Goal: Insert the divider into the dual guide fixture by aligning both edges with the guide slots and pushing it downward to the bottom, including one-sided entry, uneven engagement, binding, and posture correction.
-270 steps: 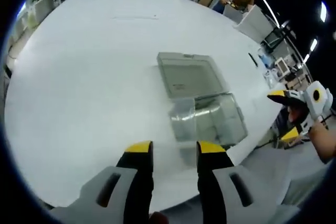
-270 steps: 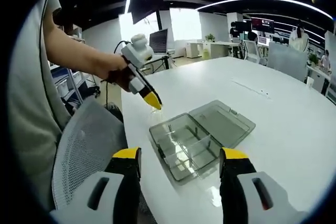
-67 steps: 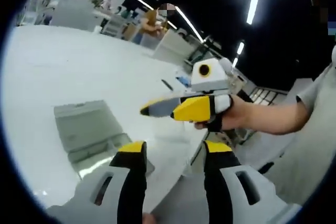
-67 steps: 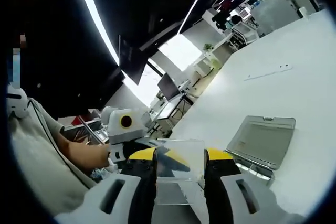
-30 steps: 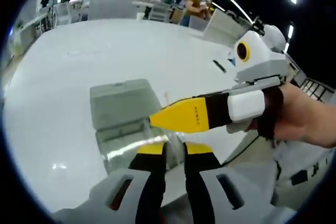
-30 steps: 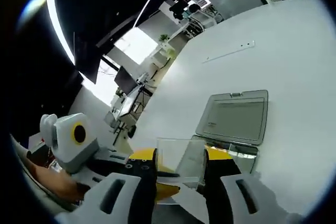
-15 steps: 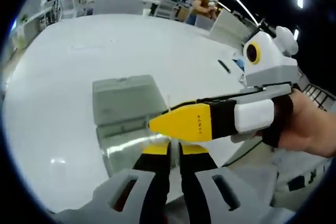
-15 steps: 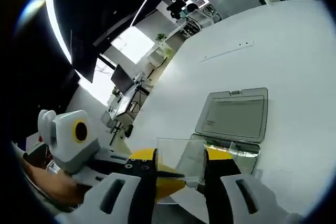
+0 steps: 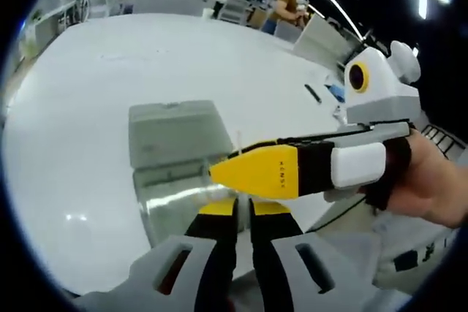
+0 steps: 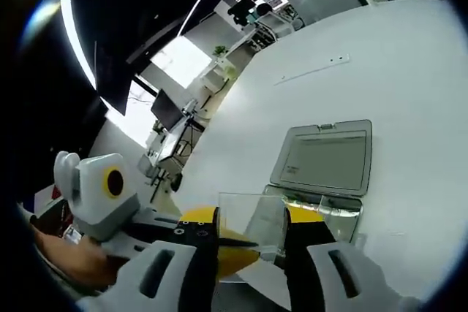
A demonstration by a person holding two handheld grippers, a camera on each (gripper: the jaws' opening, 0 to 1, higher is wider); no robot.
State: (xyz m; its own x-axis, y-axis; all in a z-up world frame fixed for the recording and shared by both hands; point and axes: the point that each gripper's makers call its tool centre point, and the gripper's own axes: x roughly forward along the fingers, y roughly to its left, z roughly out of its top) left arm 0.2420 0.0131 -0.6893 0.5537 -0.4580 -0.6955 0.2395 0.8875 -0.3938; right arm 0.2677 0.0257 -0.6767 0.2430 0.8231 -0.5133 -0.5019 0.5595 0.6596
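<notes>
Holding clear divider (image 10: pixel 252 224) aloft between us, above box. Left gripper (image 9: pixel 242 208) jaws nearly closed, pinching divider's thin edge, we judge. Right gripper (image 10: pixel 252 218) jaws part open, panel between them; firm grip we cannot tell. Dual guide fixture (image 10: pixel 322 173) sits open on white table (image 10: pixel 409 71). Insertion not begun; aligning, pushing down remain.

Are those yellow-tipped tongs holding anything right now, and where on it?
Yes: a clear plastic divider. The right tongs have it between their tips; the left tongs pinch its thin edge. Exact grip spots are hard to tell.
</notes>
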